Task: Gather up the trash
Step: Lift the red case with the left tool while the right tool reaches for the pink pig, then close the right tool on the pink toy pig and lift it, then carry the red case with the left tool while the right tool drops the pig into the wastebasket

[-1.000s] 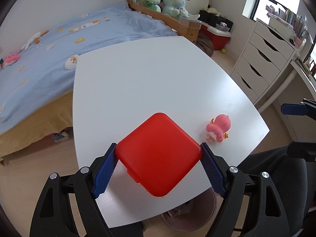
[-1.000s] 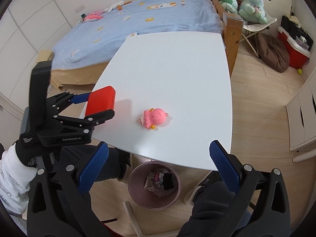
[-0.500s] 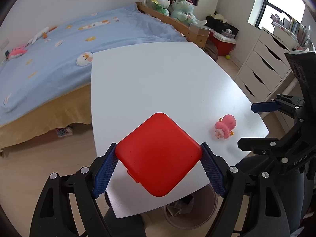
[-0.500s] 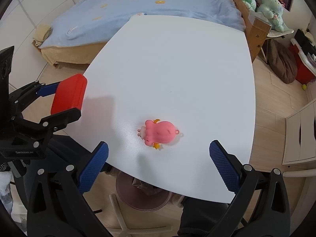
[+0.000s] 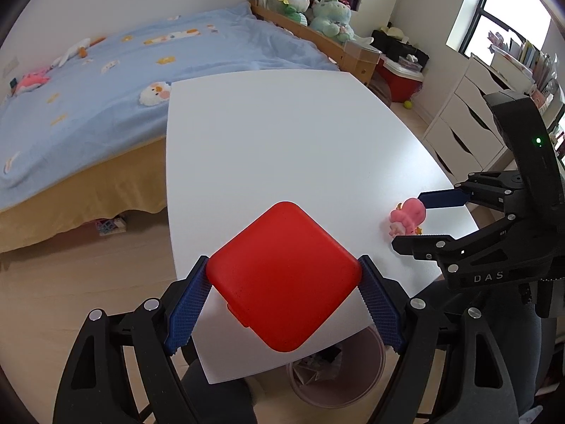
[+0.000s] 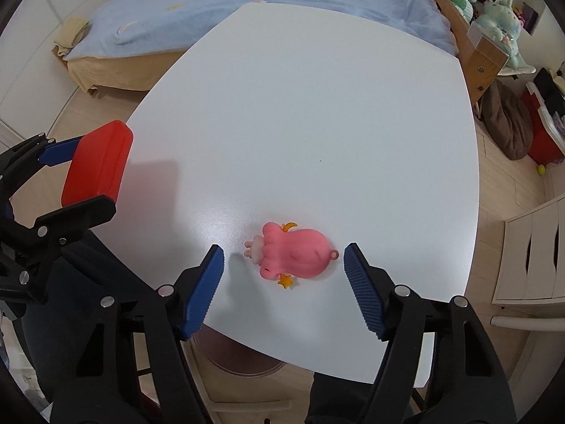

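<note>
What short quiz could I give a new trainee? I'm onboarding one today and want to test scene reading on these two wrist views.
1. True or false: the left gripper is clamped on the red box.
2. What lies between the right gripper's fingers? A) pink toy B) green ball C) plush
3. Fill in: the bin stands under the table's ____ edge.

Key: 1 true; 2 A, the pink toy, fingers closing, not yet touching; 3 near.
</note>
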The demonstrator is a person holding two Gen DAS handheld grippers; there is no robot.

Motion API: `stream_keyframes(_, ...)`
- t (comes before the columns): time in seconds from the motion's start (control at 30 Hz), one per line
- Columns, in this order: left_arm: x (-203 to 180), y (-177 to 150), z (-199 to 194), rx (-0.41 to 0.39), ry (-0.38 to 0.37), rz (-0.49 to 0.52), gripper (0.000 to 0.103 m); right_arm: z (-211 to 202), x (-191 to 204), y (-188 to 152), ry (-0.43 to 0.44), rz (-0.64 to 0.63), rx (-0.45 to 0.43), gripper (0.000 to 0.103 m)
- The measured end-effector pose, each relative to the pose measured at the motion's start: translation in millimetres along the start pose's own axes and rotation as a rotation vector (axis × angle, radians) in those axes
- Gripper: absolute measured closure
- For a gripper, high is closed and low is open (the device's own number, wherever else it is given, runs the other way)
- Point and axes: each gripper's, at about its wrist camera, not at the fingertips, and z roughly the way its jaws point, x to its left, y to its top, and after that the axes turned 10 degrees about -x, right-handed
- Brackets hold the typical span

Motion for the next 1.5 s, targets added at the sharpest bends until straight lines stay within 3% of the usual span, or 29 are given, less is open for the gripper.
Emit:
stream_keyframes(0.17, 0, -2, 0, 0.000, -0.008, -0.003, 0.024, 1, -1, 0, -0.013, -0.009, -0.001, 0.048)
stream_keyframes(0.67, -8, -8, -8, -0.006, -0.032, 0.000, 0.024, -14, -10, -7, 0.003, 0.049, -0.046, 0.050)
stream_keyframes(1.5, -46, -30, -77, -0.087, -0.075, 0.036, 0.024, -132, 20, -74, 0.063, 0.079, -0.209, 0.050)
